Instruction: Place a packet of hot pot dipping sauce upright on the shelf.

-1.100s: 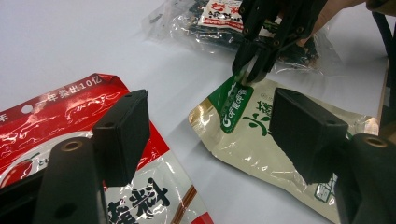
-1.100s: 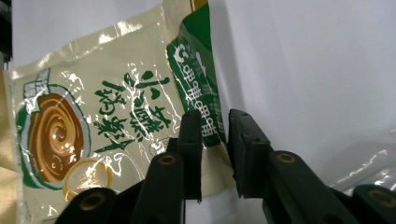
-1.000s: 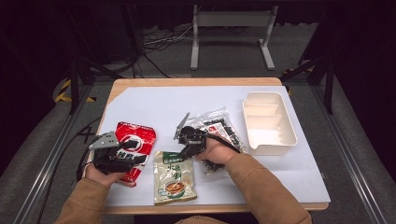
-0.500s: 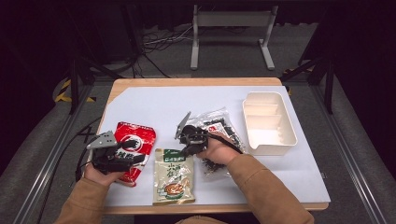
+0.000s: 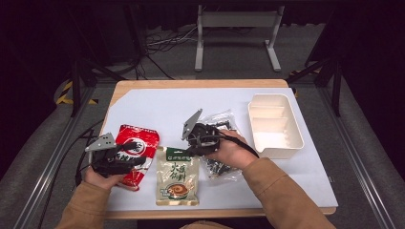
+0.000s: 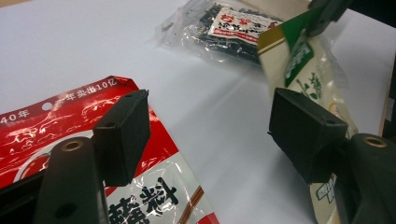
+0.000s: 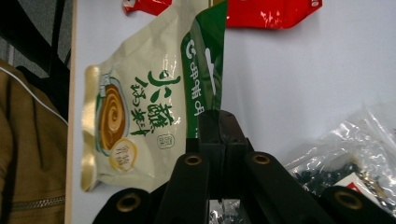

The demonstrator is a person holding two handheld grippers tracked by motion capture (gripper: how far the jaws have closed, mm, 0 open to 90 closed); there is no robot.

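Jaws of the right gripper (image 7: 219, 135) pinch the cream pouch's (image 7: 135, 116) green top edge, while the left gripper (image 6: 210, 135) gapes wide over the red pouch (image 6: 56, 121).

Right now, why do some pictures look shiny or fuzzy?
In the left gripper view, the red packet shows white glare on its crinkled foil, and the green-topped packet at the right edge is blurred. In the right gripper view, that green-topped packet has glossy streaks, and the jaws at the bottom look soft. In the high view, the white table cover is bright and the floor around it dark.
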